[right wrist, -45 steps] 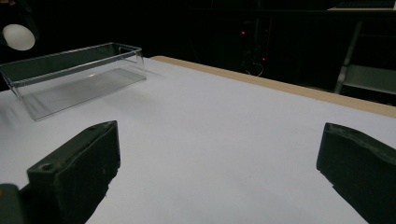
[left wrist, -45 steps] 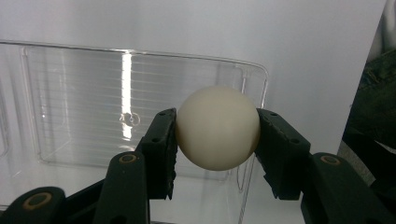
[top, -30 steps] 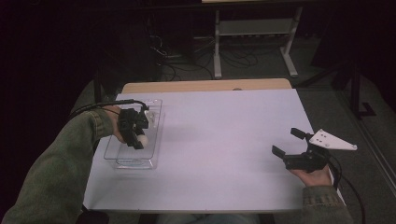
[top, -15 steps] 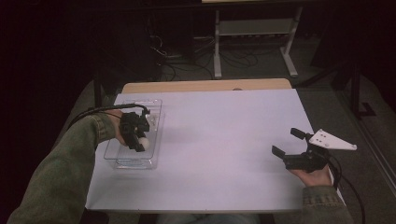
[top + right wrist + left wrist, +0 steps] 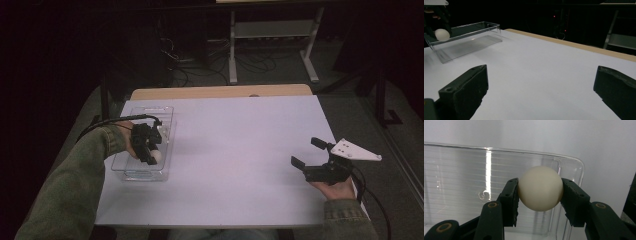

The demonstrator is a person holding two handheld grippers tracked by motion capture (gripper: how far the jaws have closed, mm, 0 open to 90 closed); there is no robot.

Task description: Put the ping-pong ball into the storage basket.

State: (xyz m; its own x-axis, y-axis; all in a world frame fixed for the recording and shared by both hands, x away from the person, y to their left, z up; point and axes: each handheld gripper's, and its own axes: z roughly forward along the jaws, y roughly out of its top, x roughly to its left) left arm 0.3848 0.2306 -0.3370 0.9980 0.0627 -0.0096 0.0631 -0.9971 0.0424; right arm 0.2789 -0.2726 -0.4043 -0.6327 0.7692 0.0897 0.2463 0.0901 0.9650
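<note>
Left gripper view: left tongs [image 5: 540, 192] (angled down, seemingly) clamp ball [image 5: 540, 188] over tray [image 5: 461, 177].

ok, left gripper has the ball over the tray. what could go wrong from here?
1. The white ball is round and smooth, and the left gripper pinches it only at its two sides; it may squirt out.
2. If dropped, it could bounce off the clear tray and roll across the table.

Open tabletop [image 5: 240, 150] — sole obstacle, clear bin [image 5: 167, 111] left
</note>
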